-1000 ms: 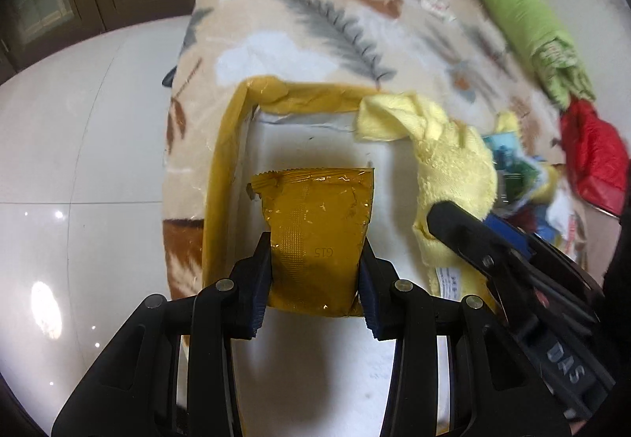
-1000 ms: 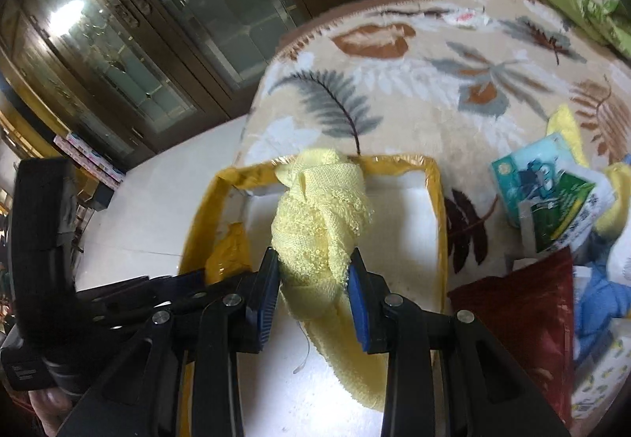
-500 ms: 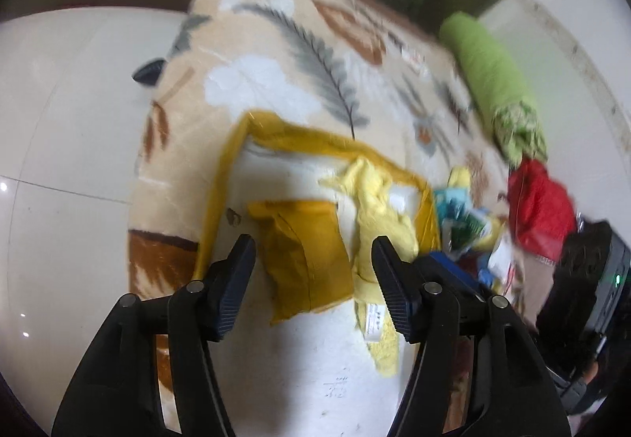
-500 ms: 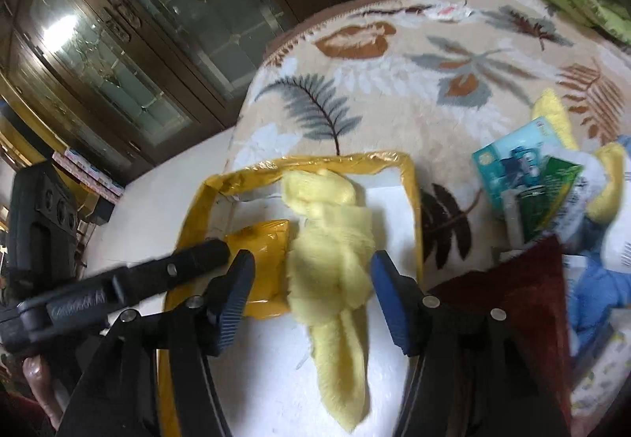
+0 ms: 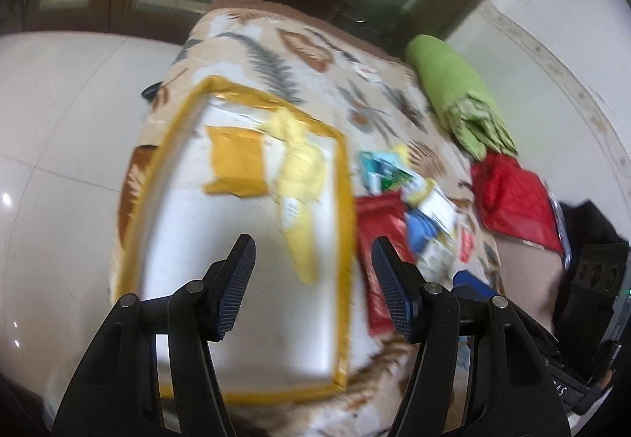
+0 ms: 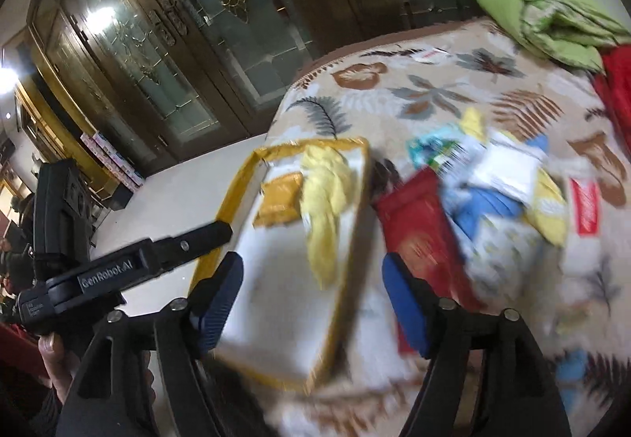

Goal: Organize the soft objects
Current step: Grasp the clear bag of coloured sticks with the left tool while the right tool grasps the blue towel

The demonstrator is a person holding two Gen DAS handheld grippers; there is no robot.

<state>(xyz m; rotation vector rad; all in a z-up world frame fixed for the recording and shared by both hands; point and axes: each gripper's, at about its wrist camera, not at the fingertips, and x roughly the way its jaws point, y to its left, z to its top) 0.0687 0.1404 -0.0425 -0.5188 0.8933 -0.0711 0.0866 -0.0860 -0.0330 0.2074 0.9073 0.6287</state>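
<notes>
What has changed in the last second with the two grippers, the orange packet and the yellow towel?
The left gripper let go of the flat orange foil packet, and the right gripper let go of the fluffy yellow towel. Both opened and pulled back from the white tray with the yellow rim. Packet and towel stay in the tray, side by side; the pile of pouches on the leaf-print blanket stays.

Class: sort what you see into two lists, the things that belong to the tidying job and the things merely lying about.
Job:
yellow-rimmed tray
orange packet
yellow towel
packet pile
left gripper
right gripper

Lying about:
green bedding roll
red bag
glass doors
</notes>
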